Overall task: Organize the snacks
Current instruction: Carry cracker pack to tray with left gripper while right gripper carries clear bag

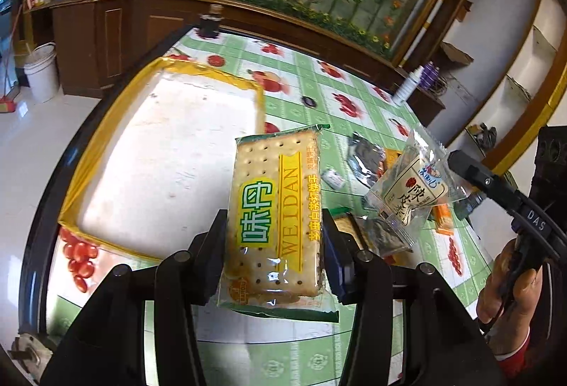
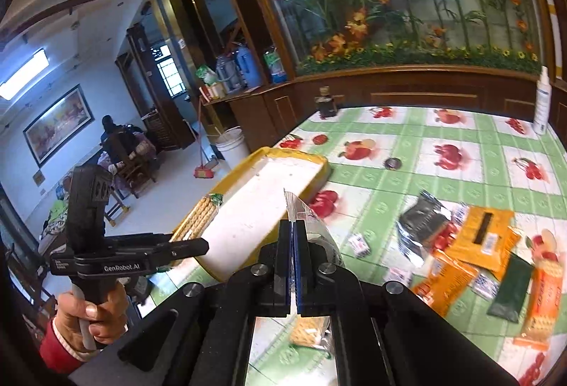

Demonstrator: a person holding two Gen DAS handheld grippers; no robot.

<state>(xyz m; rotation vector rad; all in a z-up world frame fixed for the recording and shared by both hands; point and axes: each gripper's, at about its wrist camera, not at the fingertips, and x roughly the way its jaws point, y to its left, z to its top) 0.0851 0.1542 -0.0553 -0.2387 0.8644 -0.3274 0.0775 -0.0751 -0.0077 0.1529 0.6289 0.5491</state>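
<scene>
My left gripper point(image 1: 274, 233) is shut on a cracker pack point(image 1: 276, 208) with a yellow "WEIDAN" band, held above the table beside the yellow-rimmed white tray point(image 1: 106, 152). The right wrist view shows the same left gripper point(image 2: 191, 244) and cracker pack point(image 2: 203, 214) over the tray's near corner point(image 2: 301, 157). My right gripper point(image 2: 292, 233) is shut on the edge of a clear snack packet point(image 2: 304, 212), lifted off the table. In the left wrist view that clear packet point(image 1: 413, 187) hangs from the right gripper point(image 1: 455, 159). Several loose snack packets point(image 2: 475, 240) lie on the tablecloth.
A dark bottle point(image 2: 326, 104) and a white spray bottle point(image 2: 542, 102) stand at the table's far edge, and a small dark round object point(image 2: 393, 163) lies mid-table. A white bucket point(image 2: 232, 145) and a broom are on the floor left of the table. A person point(image 2: 113, 134) sits far off.
</scene>
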